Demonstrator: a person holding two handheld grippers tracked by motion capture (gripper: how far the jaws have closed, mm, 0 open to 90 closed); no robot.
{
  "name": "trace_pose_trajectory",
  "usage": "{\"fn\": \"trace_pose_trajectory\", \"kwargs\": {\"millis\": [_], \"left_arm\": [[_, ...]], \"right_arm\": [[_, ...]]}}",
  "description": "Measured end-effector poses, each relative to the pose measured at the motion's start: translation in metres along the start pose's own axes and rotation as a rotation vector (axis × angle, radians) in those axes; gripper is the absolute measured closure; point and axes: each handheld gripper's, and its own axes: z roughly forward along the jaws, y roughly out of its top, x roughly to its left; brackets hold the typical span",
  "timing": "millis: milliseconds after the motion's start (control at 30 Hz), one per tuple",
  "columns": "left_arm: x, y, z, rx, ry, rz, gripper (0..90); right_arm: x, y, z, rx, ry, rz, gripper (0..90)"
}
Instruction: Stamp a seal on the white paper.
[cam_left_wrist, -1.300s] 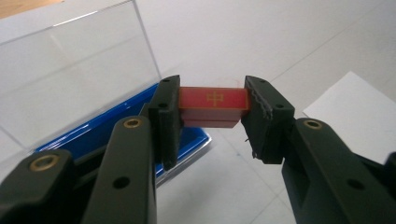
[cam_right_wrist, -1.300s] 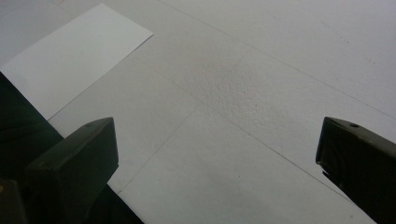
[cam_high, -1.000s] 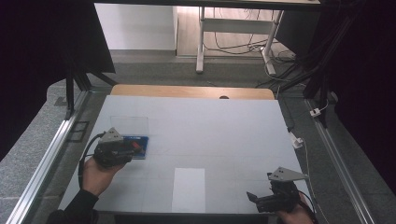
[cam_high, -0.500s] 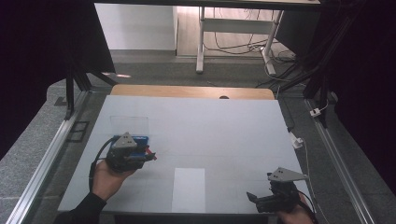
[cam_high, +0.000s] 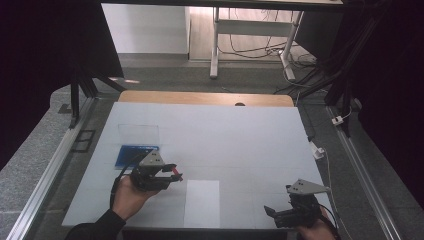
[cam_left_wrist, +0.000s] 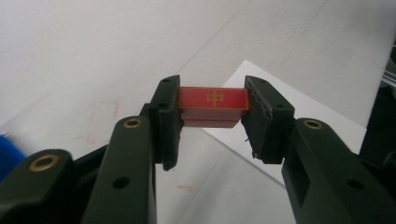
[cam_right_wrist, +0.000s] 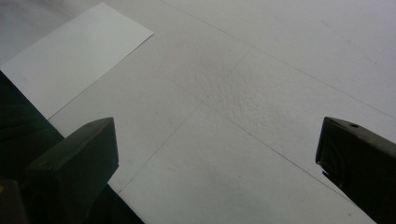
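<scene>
left gripper (cam_high: 175, 176) clamps the red block (cam_left_wrist: 213, 106) above the table (cam_high: 240, 135), carrying it toward the white sheet (cam_high: 202, 202) at its 4 o'clock, where lowering and release probably follow, while right gripper (cam_high: 270, 211) waits open.

left claw (cam_high: 172, 175) clamped around something between its pads, right claw (cam_high: 272, 212) spread wide and low.

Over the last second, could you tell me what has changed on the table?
The left gripper, shut on a small red block, has carried it rightward, off the blue tray toward the white sheet. The tray's blue base is now uncovered. The right gripper has stayed at the near right corner, jaws open and holding nothing; tray and sheet have not shifted.
</scene>
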Motion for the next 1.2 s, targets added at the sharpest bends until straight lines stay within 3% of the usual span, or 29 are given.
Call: {"fn": "trace_pose_trajectory", "kwargs": {"millis": [600, 833, 1200], "left_arm": [[-0.032, 0.013, 0.047, 0.082, -0.069, 0.104, 58.1], [-0.041, 0.013, 0.063, 0.13, -0.071, 0.153, 58.1], [-0.045, 0.01, 0.077, 0.192, -0.057, 0.17, 58.2]], "right_arm": [[0.0, 0.0, 0.001, 0.01, -0.005, -0.003, 0.0], [0.0, 0.0, 0.001, 0.011, -0.006, -0.002, 0.0], [0.0, 0.0, 0.001, 0.011, -0.007, -0.003, 0.0]]}}
